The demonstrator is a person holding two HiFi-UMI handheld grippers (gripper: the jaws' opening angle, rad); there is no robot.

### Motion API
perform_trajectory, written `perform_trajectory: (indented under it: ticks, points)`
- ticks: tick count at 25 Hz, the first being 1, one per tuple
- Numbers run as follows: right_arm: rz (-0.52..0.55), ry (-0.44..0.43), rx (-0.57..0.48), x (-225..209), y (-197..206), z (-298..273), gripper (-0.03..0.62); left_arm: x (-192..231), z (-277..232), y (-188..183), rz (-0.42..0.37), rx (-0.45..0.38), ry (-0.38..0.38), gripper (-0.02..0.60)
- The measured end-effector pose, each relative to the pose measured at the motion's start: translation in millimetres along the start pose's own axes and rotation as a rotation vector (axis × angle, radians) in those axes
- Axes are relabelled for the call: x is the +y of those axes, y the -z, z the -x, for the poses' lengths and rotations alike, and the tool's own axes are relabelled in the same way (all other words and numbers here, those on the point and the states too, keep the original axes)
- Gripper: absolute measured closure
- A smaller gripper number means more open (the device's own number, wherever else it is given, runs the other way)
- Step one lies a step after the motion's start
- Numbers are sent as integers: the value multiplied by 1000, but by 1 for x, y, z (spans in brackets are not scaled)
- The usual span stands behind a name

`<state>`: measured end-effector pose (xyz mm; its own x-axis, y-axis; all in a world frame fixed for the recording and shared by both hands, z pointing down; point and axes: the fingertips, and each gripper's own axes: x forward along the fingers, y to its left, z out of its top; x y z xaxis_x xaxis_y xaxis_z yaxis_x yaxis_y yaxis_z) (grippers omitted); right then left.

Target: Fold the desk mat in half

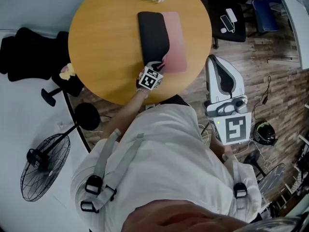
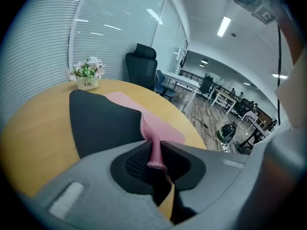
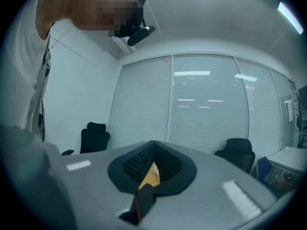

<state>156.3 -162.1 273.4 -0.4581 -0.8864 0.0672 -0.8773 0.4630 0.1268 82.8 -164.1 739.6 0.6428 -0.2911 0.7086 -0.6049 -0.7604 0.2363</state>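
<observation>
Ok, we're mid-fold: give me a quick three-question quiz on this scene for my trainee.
1. True or false: the left tongs are shut on the desk mat's edge.
2. What stands at the far edge of the round table? A) a flower pot B) a mug C) a laptop
3. What do the right tongs hold?
Key: 1 true. 2 A. 3 nothing; they are shut, off the table.

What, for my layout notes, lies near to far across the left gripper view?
Left tongs → desk mat, its pink edge pinched in them → flower pot → black office chair.
</observation>
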Motion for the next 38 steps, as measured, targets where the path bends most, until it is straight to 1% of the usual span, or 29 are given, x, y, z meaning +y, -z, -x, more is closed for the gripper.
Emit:
perform_trajectory:
  ticks: [11, 22, 31, 35, 38]
  points:
    - [-2, 17, 3, -12, 2, -1, 589, -9, -21, -18, -29, 9, 38, 531]
    - [4, 41, 20, -24, 6, 3, 589, -23, -41, -35, -78, 27, 86, 534]
    - [-2, 61, 28, -36, 9, 9, 589, -36, -60, -41, -108, 54, 119, 534]
    - [-6, 71, 30, -44, 11, 11, 589, -41, -75, -43, -126, 43, 132, 534]
    - [-7, 77, 35, -49, 13, 11, 589, -44, -78, -45, -129, 58, 138, 534]
